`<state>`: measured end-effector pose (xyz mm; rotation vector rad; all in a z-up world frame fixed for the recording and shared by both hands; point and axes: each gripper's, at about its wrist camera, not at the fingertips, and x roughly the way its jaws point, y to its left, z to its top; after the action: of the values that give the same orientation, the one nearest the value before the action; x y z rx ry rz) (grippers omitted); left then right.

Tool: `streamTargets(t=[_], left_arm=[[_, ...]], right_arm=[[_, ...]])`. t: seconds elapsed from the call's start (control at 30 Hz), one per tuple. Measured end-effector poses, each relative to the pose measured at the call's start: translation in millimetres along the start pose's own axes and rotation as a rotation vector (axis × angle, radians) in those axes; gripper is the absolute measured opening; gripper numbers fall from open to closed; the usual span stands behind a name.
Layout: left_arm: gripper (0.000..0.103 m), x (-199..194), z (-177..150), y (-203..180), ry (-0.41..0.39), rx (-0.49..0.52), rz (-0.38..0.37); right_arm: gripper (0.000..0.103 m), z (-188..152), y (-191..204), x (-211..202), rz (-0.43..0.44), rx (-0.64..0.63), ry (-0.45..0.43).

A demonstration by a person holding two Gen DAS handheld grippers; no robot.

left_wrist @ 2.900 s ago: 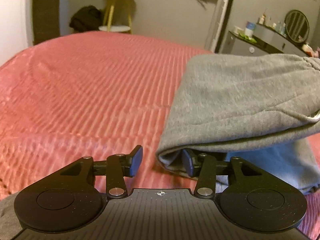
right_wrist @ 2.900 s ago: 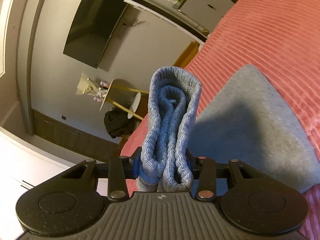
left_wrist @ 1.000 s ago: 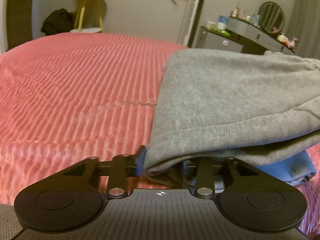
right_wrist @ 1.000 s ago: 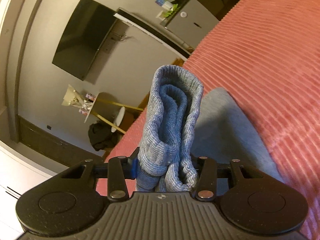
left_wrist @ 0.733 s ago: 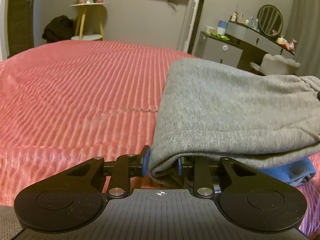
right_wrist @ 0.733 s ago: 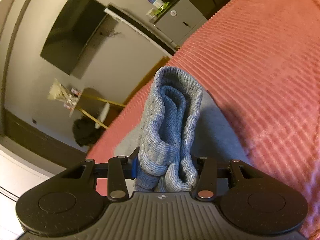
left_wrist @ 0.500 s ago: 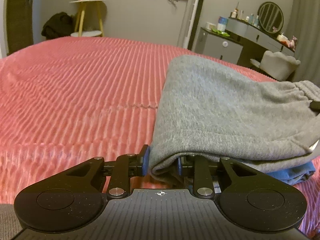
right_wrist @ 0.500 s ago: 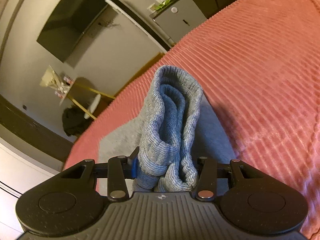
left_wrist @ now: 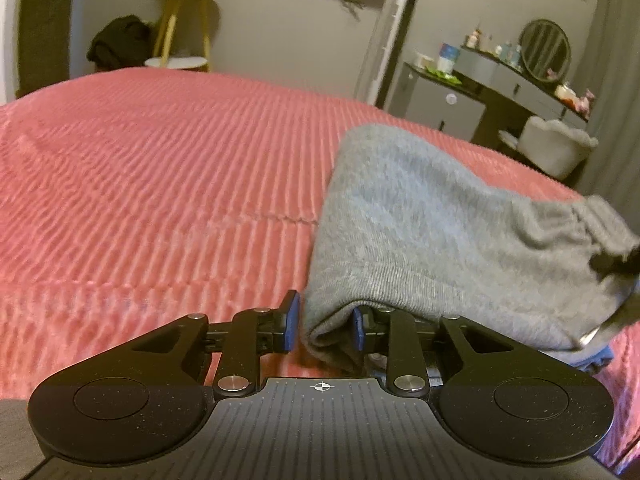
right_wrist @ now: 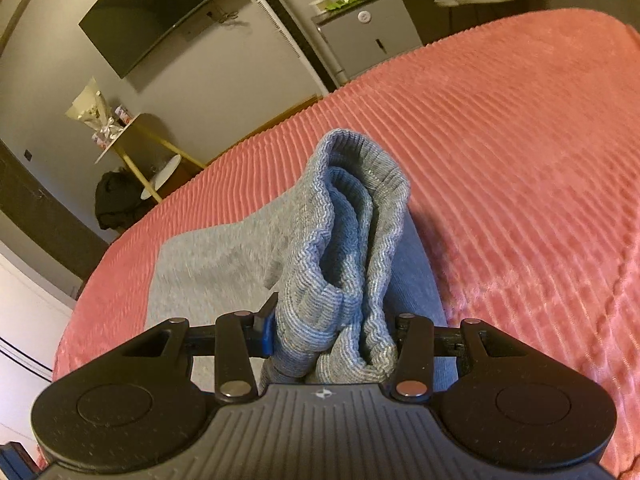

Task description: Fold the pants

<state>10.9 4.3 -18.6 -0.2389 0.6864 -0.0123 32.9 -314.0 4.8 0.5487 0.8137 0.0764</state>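
Pink bedspread [left_wrist: 160, 184]: left hand-held gripper [left_wrist: 322, 330] opening around pants [left_wrist: 420, 240] fold; right hand-held gripper [right_wrist: 332, 334] opening, clamped on cuff

Left gripper [left_wrist: 322, 327] angled downward, jaws opening, left pad clear of the pants [left_wrist: 420, 240]. Right gripper [right_wrist: 332, 334] angled downward, jaws opening around bunched ribbed cuff [right_wrist: 352, 240].

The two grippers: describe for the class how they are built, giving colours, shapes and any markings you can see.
The left gripper and the right gripper look alike: matt black, with two round discs at the base, a ribbed grey centre plate bearing a small white cross-in-circle mark, silver rivets on the black linkage bars, and blue pads on the fingertips. No cables, sleeves or hands show.
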Motion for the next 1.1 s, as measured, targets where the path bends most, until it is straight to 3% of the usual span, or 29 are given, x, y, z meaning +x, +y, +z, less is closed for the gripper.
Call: streamTargets(t=[0.1, 0.2, 0.27, 0.37, 0.47, 0.57, 0.63, 0.7, 0.8, 0.9, 1.0, 1.1], left_arm=[[0.049, -13, 7, 6, -0.006, -0.052, -0.002], [0.049, -25, 16, 10, 0.003, -0.076, -0.02], [0.05, -35, 18, 8, -0.043, -0.065, -0.013], [0.064, -52, 31, 8, -0.141, -0.058, 0.017], [0.071, -50, 46, 8, -0.123, -0.05, -0.031], [0.07, -32, 58, -4, -0.063, 0.009, -0.065], [0.07, -16, 65, -18, -0.047, 0.053, -0.101], [0.07, 6, 72, -39, -0.028, 0.123, -0.123], [0.073, 43, 80, -70, -0.026, 0.229, -0.117], [0.072, 91, 81, -100, 0.044, 0.326, -0.071], [0.072, 126, 78, -112, 0.045, 0.435, 0.047], [0.071, 135, 80, -105, 0.044, 0.431, 0.029]], right_arm=[[0.064, -2, -10, 0, -0.056, 0.008, 0.013], [0.07, -2, -26, -12, -0.071, 0.026, -0.031], [0.07, -1, -35, -20, -0.052, 0.051, -0.049], [0.07, 3, -43, -21, -0.004, 0.077, -0.049], [0.07, 5, -49, -13, 0.058, 0.143, -0.03], [0.07, 3, -49, -6, 0.063, 0.191, -0.059], [0.067, 1, -40, -8, 0.024, 0.153, -0.127], [0.062, -2, -19, -16, -0.038, 0.029, -0.224], [0.05, -4, 12, -18, -0.064, -0.163, -0.297], [0.05, -2, 32, 4, -0.109, -0.286, -0.249], [0.046, 8, 28, 40, -0.194, -0.304, -0.122], [0.046, 24, 9, 52, -0.152, -0.235, -0.107]])
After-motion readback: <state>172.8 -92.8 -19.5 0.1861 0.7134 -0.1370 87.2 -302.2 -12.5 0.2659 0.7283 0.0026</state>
